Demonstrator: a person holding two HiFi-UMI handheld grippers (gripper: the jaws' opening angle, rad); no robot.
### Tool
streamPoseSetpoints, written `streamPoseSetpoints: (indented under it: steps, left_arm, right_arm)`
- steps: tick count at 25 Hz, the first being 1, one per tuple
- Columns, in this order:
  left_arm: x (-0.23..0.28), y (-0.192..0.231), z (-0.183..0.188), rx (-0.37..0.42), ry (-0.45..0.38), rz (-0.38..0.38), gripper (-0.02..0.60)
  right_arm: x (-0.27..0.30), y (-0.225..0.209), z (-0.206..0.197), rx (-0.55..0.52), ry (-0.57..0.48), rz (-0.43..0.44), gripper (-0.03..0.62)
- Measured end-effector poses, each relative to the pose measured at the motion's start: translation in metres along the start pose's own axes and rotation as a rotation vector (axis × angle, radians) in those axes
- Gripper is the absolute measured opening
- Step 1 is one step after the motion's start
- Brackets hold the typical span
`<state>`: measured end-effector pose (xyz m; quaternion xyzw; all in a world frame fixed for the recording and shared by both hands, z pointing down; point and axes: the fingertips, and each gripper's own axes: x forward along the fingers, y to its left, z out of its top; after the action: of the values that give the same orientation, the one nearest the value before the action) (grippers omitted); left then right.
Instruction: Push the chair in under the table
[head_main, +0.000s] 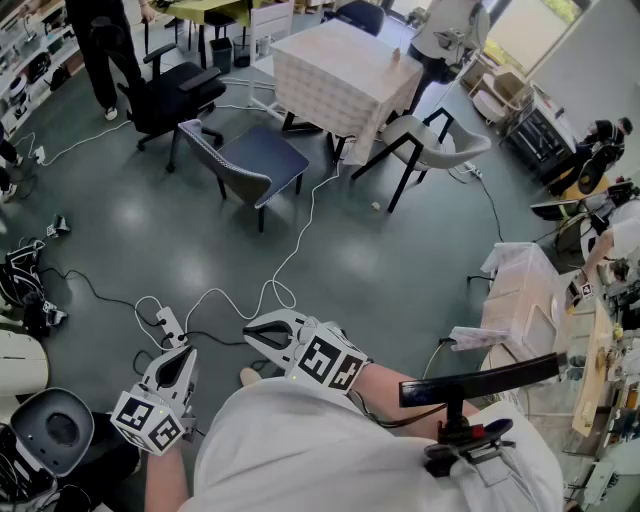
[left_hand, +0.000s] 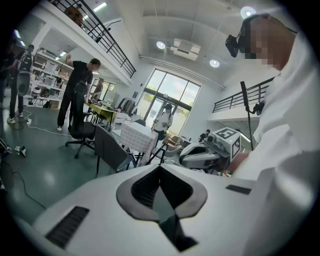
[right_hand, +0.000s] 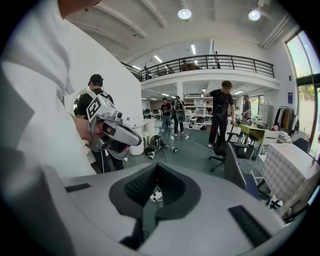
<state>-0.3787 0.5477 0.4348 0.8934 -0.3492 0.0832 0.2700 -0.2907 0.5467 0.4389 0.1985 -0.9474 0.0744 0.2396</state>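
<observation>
Low at the left, the left gripper (head_main: 181, 358) has its jaws pressed together with nothing between them. Farther up the floor stands the dark chair (head_main: 250, 160) — pulled out, not under the table, well apart from both grippers (a white cable (head_main: 300, 235) runs past its legs). The right gripper (head_main: 252, 336), near the left one, is likewise closed and empty. Right of the chair — just beside it — stands the cloth-covered table (head_main: 340, 75).
</observation>
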Motion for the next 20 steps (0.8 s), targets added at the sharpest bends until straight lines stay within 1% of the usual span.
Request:
streamPoseSetpoints:
  steps: [7, 11, 14, 15, 17, 20]
  left_arm:
    - [0.059, -0.011, 0.021, 0.005, -0.006, 0.008, 0.012]
    - [0.109, -0.026, 0.040, 0.034, -0.004, 0.031, 0.012]
    - [0.149, -0.035, 0.047, 0.018, -0.009, 0.040, 0.014]
    - [0.160, -0.035, 0.050, 0.005, -0.015, 0.043, 0.014]
    - [0.180, -0.031, 0.058, -0.014, -0.034, 0.056, 0.014]
    - [0.201, -0.020, 0.069, -0.036, -0.045, 0.073, 0.015]
  right_arm:
    - [-0.027, -0.053, -0.013, -0.004, -0.024, -0.012, 0.014]
    - [-0.059, -0.097, -0.024, -0.035, -0.031, -0.038, 0.017]
    - [-0.089, -0.129, -0.042, -0.025, -0.044, -0.074, 0.019]
    - [-0.097, -0.139, -0.048, -0.009, -0.049, -0.082, 0.029]
    - [-0.105, -0.158, -0.058, 0.019, -0.055, -0.089, 0.097]
    - [-0.110, -0.182, -0.067, 0.039, -0.042, -0.110, 0.114]
